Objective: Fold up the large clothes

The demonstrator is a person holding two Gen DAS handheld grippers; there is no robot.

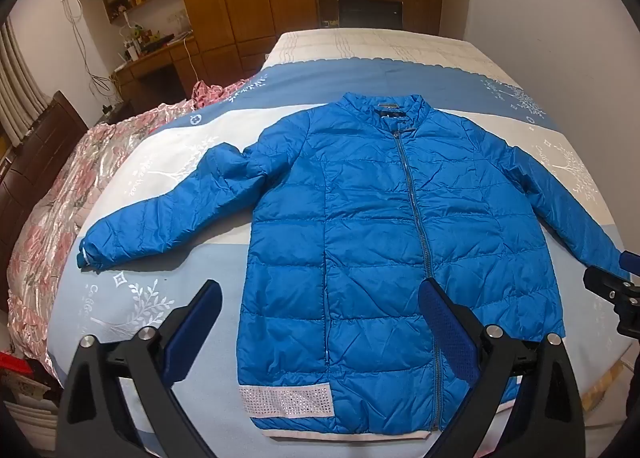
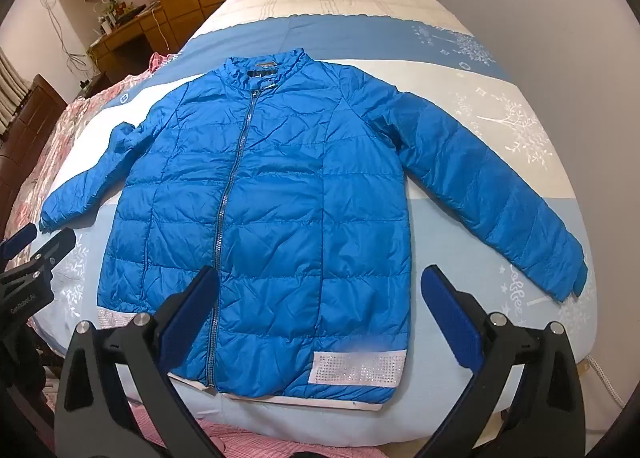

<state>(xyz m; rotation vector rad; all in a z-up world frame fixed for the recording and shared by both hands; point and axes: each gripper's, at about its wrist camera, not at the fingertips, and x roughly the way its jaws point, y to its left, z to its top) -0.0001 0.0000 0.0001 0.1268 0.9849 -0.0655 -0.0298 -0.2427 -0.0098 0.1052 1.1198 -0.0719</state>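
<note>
A blue quilted puffer jacket (image 1: 380,226) lies flat and zipped on the bed, front up, collar at the far side, both sleeves spread out; it also shows in the right wrist view (image 2: 272,194). White sparkly bands sit at its hem. My left gripper (image 1: 320,306) is open and empty, hovering above the hem's left part. My right gripper (image 2: 320,294) is open and empty above the hem's right part. The right gripper's tip shows at the left view's right edge (image 1: 616,290), near the right cuff. The left gripper shows at the right view's left edge (image 2: 32,254).
The bed has a blue and white sheet (image 1: 168,146) with leaf prints. A pink floral quilt (image 1: 52,194) is bunched along the left side by a dark headboard. A white wall runs along the right. Wooden wardrobes and a desk stand behind.
</note>
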